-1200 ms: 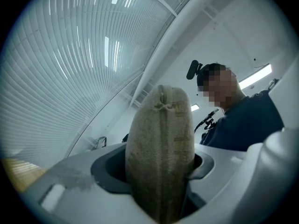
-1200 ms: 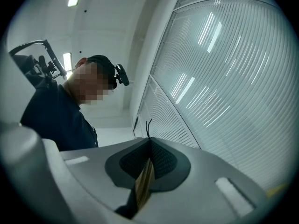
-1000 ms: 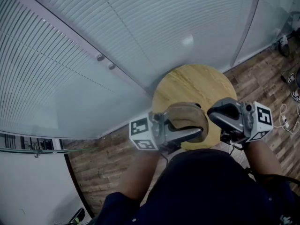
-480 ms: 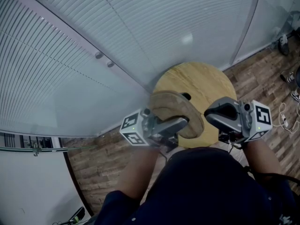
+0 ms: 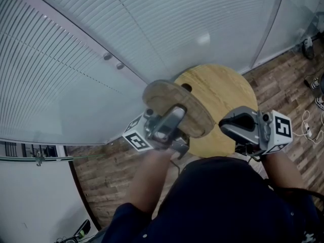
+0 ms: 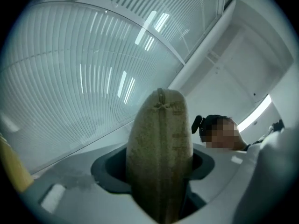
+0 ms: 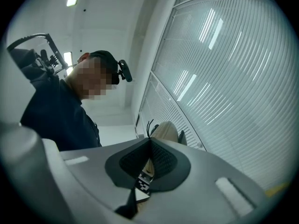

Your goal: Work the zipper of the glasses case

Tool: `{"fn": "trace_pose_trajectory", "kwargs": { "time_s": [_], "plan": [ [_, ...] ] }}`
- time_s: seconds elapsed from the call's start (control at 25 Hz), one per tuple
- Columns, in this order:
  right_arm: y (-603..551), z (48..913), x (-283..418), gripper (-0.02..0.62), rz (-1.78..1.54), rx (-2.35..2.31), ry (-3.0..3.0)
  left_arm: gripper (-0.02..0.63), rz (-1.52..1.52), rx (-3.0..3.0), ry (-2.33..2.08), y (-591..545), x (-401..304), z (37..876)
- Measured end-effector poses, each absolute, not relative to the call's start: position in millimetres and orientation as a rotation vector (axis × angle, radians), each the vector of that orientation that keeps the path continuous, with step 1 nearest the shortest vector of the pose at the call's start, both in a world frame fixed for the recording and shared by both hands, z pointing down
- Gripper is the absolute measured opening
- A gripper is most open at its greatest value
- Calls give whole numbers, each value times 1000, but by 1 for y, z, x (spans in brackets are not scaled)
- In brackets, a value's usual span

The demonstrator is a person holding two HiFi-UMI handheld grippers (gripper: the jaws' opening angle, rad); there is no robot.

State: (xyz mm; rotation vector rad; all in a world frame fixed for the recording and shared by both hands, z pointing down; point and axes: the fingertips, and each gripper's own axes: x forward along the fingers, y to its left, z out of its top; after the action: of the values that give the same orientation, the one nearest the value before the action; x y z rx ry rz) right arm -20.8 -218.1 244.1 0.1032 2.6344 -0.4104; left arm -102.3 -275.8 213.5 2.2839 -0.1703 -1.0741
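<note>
- The left gripper [image 5: 171, 121] is clamped on the tan glasses case [image 5: 177, 103] and holds it in the air, off the round wooden surface [image 5: 228, 90] and over that surface's left edge.
- In the left gripper view the case [image 6: 161, 143] stands on edge between the jaws, and both dark pads press on its sides. Its lower end runs out of the frame.
- A stitched line runs up the case's narrow edge; it may be the zipper, but the picture is too soft to be sure. No pull tab can be made out in any view.
- The right gripper [image 5: 230, 126] sits near the surface's right edge, apart from the case. In its own view the jaws [image 7: 149, 160] are pressed together with nothing between them.
- Beyond those closed jaws only a slice of the case [image 7: 167, 130] shows, along with a corner of the left gripper's marker cube [image 7: 144, 181]; the rest is hidden.
- The person's dark torso [image 5: 217, 201] covers the near rim of the surface, and the case covers part of its left side.
</note>
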Motion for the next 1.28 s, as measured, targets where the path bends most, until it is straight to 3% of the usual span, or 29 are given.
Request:
{"fn": "trace_pose_trajectory", "kwargs": {
  "time_s": [0.48,1.28],
  "plan": [
    [-215,250,-42,8,-317,16,2711,301,-1200,2001,-244,-303,-124,222],
    [-215,292,-56,11,-385,-3,2848,301,-1134,1930,-314,-326,-96,239]
  ]
}}
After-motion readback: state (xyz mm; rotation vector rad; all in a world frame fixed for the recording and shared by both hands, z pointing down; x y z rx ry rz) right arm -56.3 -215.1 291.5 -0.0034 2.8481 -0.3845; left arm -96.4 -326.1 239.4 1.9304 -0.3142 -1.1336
